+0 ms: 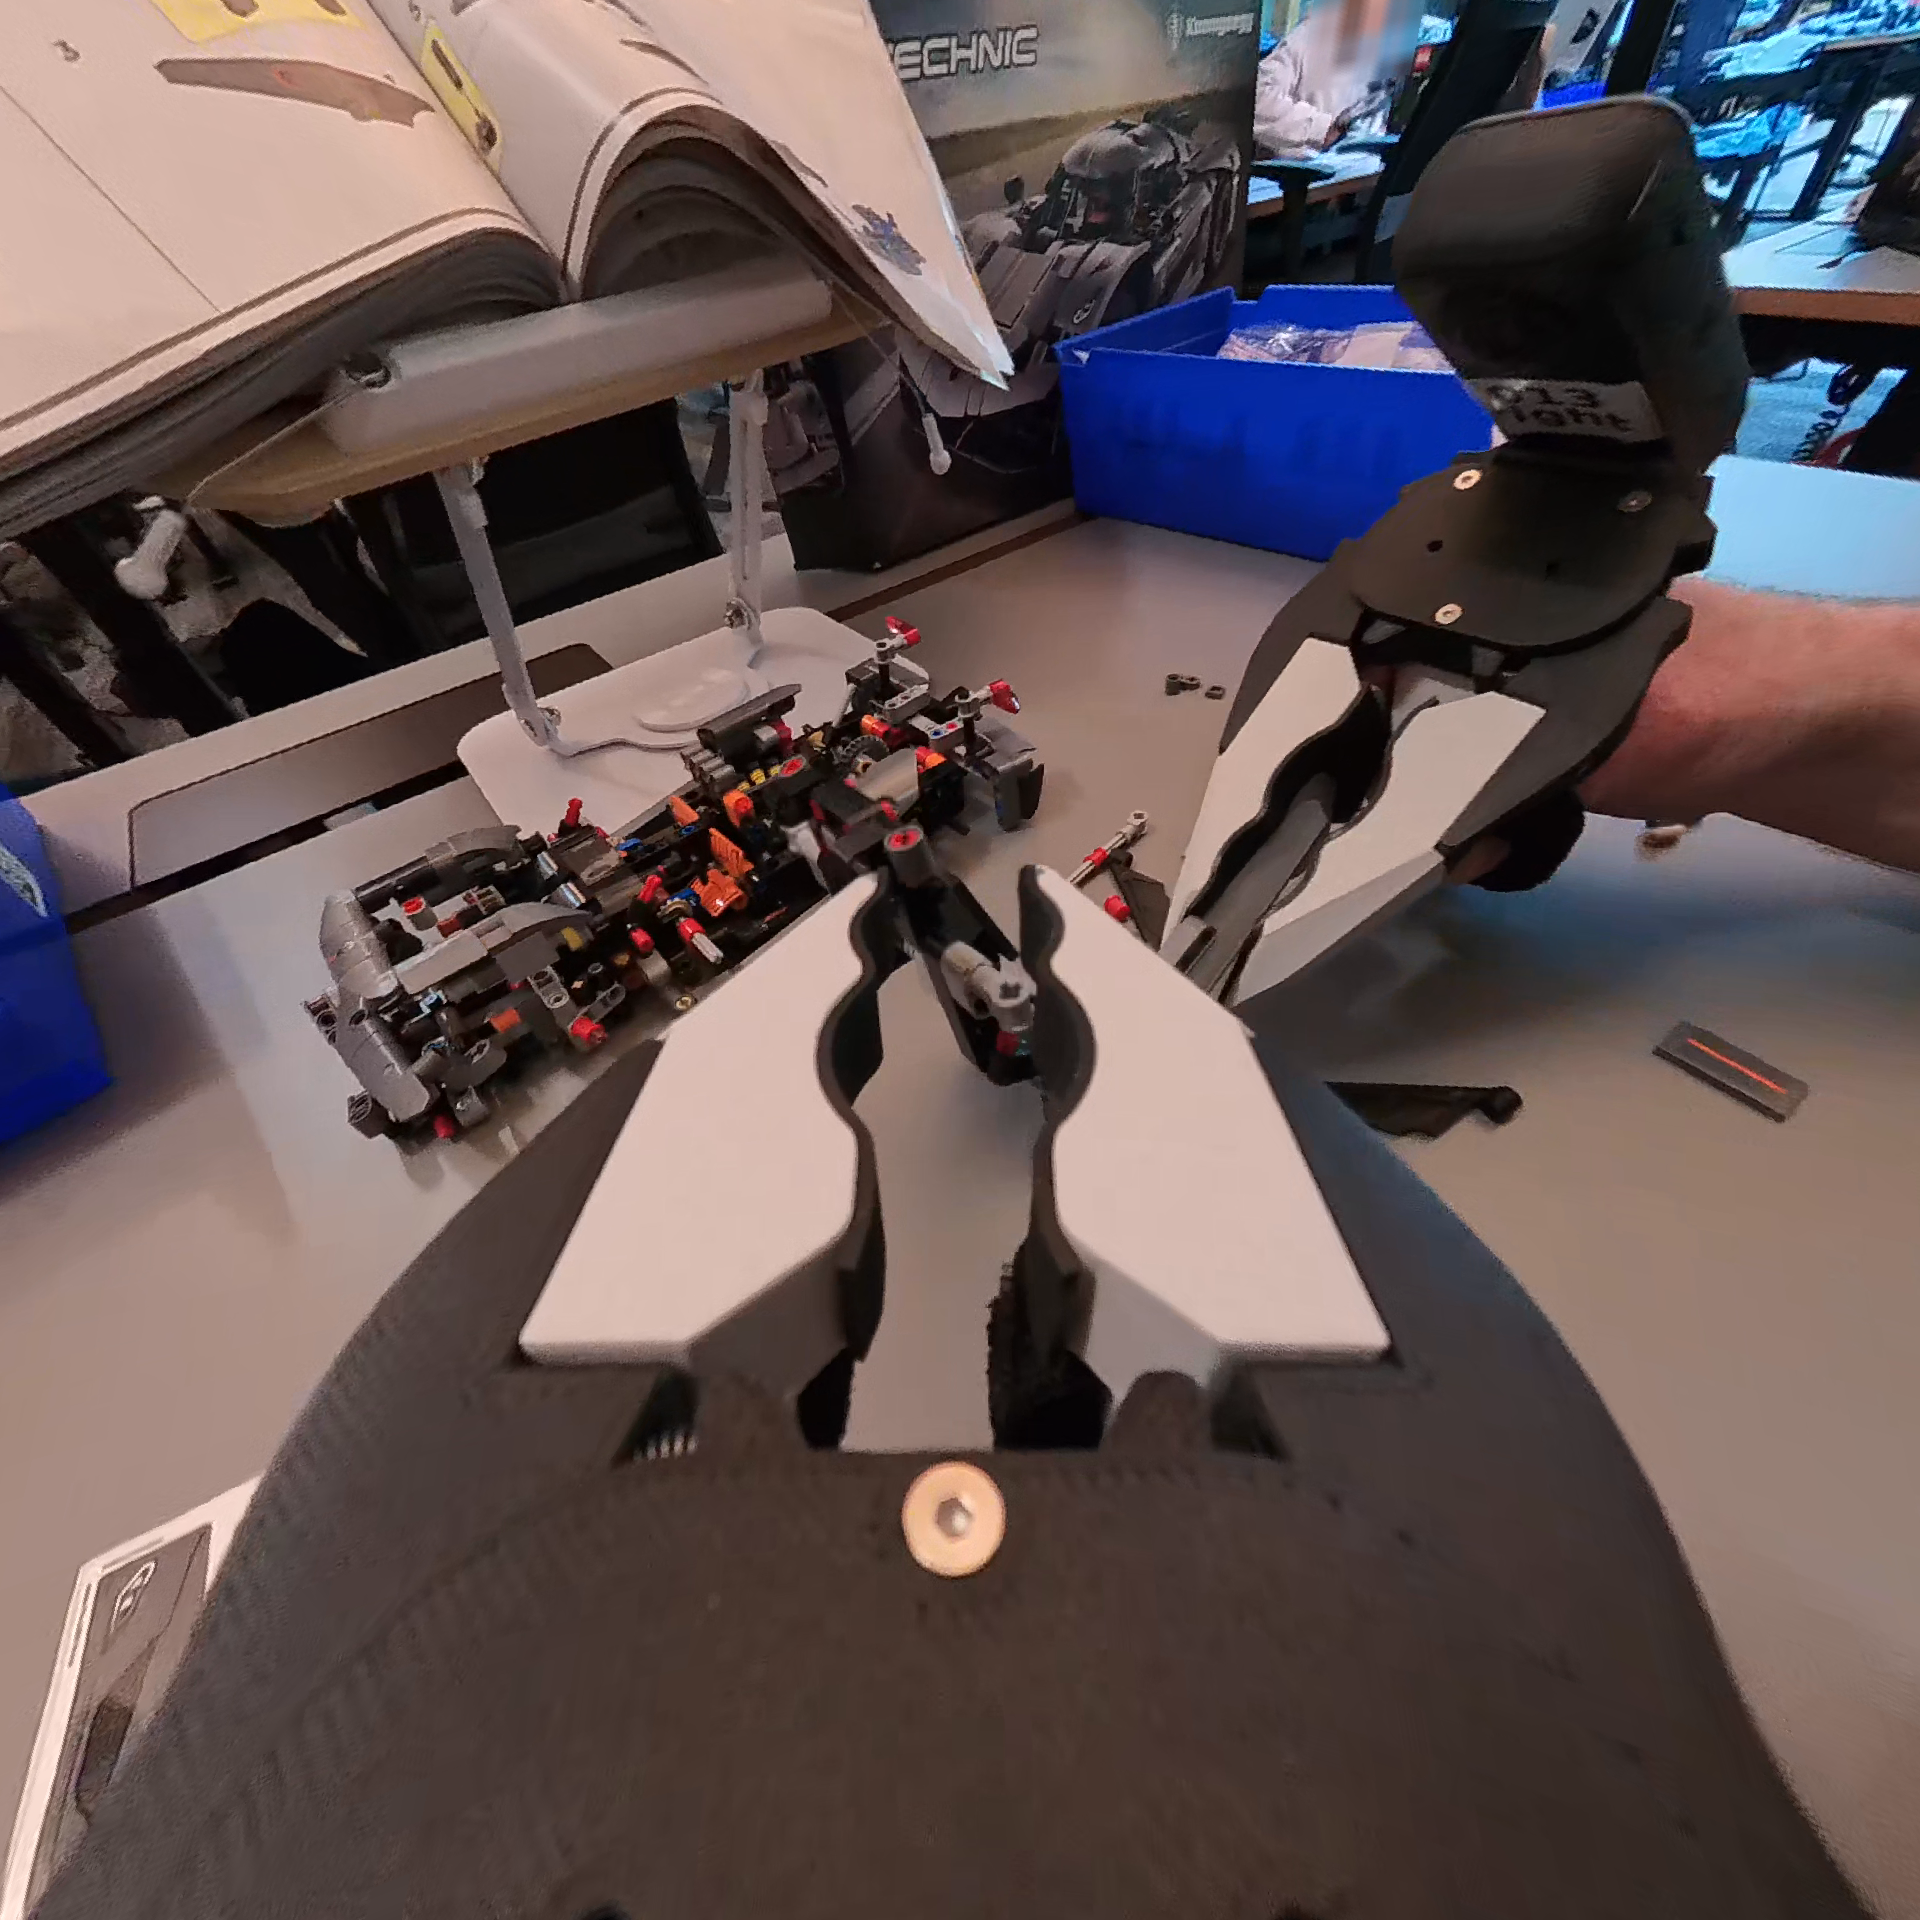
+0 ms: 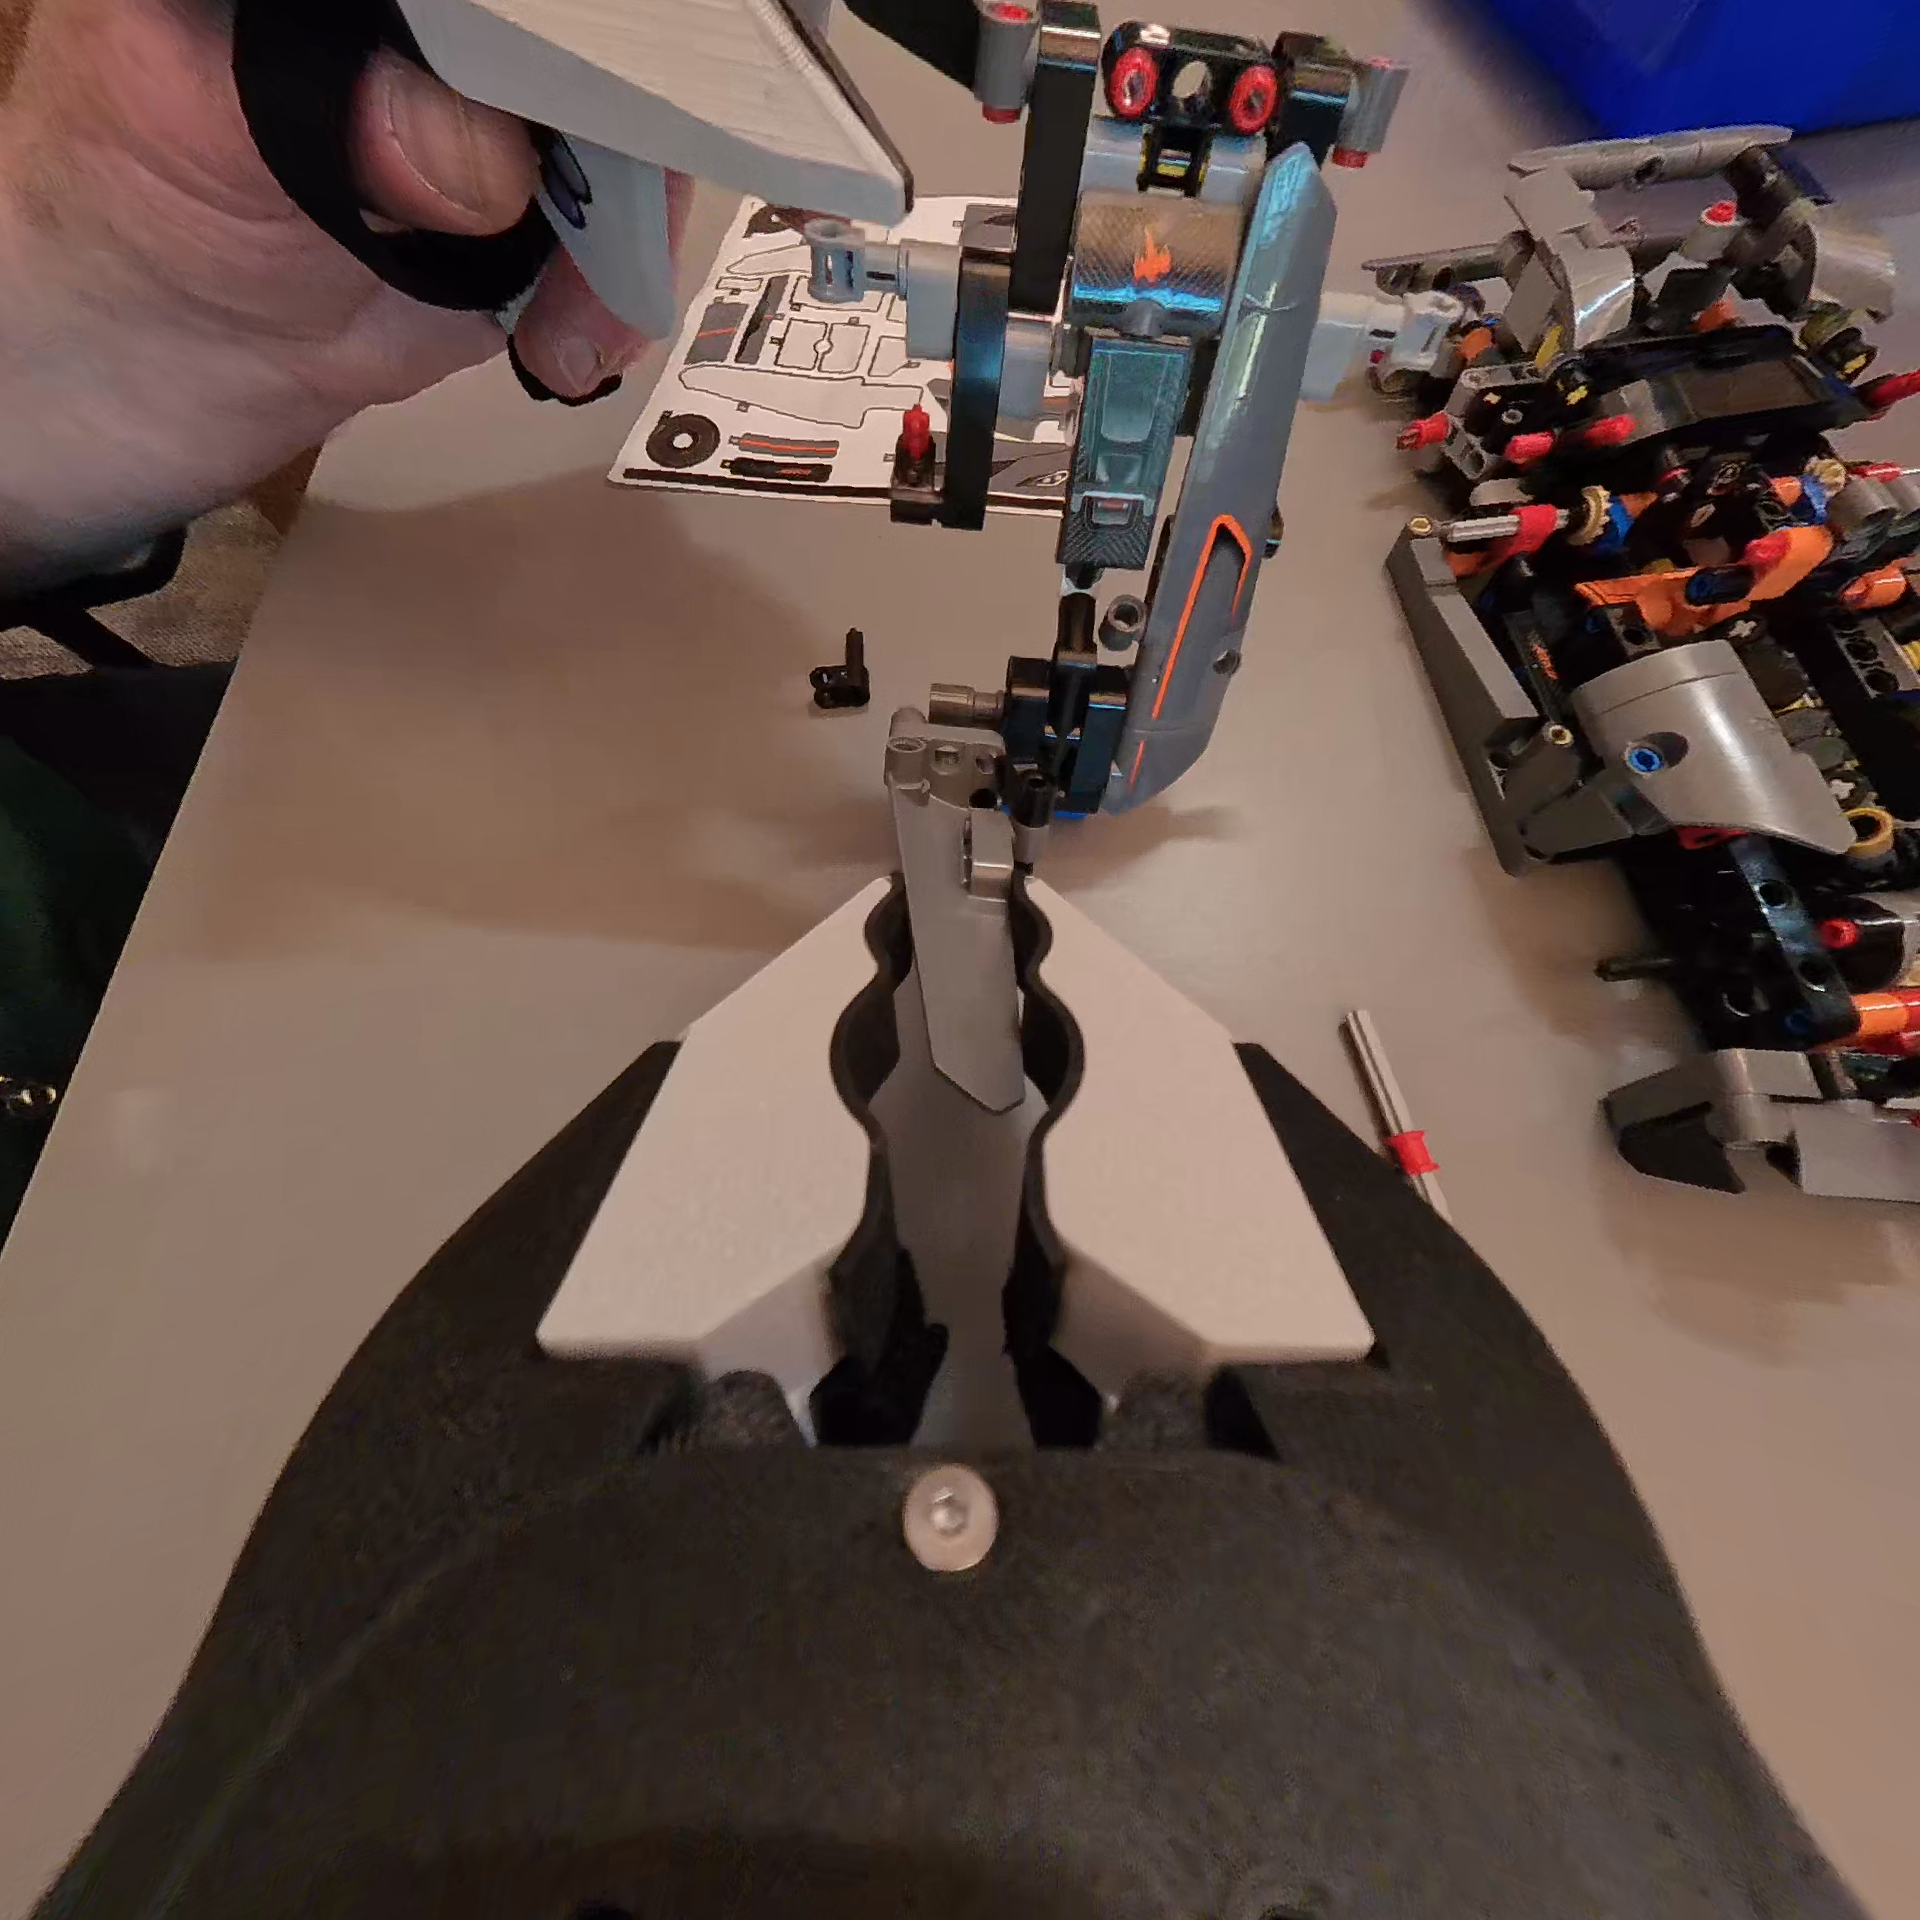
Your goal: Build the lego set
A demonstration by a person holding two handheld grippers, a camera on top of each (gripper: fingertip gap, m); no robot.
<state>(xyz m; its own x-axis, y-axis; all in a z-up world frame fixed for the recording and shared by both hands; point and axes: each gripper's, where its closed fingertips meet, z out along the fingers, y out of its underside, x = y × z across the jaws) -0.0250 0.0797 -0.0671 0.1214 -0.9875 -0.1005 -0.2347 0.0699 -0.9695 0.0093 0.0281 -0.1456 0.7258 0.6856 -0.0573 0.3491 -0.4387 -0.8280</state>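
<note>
Door sub-assembly (image 2: 1174, 416) held upright above the desk (image 2: 520, 831), mid-air between both tongs: blue-grey curved panel with orange stripe, black beams, red pins along the top. Silver panel piece (image 2: 956, 935) meeting its lower end, at the black connector there; seated or only touching, cannot tell.

Right tongs (image 2: 961, 914) pinching that silver panel edge-on between the pads. Left tongs (image 1: 961, 935) closed on the black frame of the sub-assembly; in the right wrist view, only one grey finger of them showing at top left, with the hand (image 2: 260, 260) on the trigger.

Step in hand, by judgement: mating the silver panel to the sub-assembly. To do it well:
- keep the left grip rigid as the anvil
- line up pin and hole before pushing
- press straight along the pin axis, no twisting
- watch for the panel slipping in the pads.

Further out: car chassis (image 1: 665, 873) lying on the desk, just beyond and well apart from the held parts. Sticker sheet (image 2: 769, 353) flat behind. Small black connector (image 2: 840, 677) and grey axle with red bush (image 2: 1392, 1112) loose on the desk. Open instruction book (image 1: 312, 208) on a stand, blue bin (image 1: 1247, 416) at the back.
</note>
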